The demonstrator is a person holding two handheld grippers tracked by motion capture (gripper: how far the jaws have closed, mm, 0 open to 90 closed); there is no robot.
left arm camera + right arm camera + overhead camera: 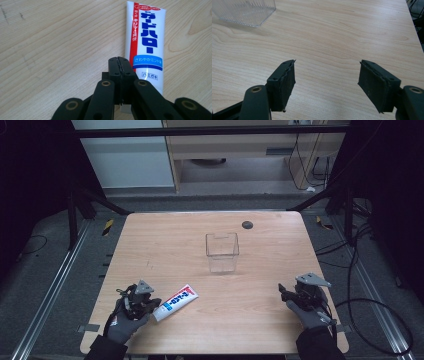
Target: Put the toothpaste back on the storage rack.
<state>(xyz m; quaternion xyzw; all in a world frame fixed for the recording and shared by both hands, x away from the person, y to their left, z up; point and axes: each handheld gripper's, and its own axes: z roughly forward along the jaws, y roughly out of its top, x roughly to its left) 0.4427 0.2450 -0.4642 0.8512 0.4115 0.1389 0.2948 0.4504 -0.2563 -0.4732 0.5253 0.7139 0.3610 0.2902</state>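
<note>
A white toothpaste tube (pixel 176 302) with blue and red print lies flat on the wooden table (pixel 200 235) at the front left. In the left gripper view the toothpaste tube (pixel 146 42) stretches away from me, its cap end under my jaws. My left gripper (pixel 151 304) is shut just above that cap end, the left gripper (pixel 119 67) holding its jaws pressed together with nothing between them. My right gripper (pixel 283 293) stands open at the front right over bare wood; the right gripper (pixel 327 80) has wide-set jaws with nothing between them.
A clear square plastic container (pixel 222 251) stands upright in the middle of the table; the clear container (pixel 244 12) is at the top left of the right gripper view. A small dark disc (pixel 247 224) lies near the far edge. Cables trail on the floor to the right.
</note>
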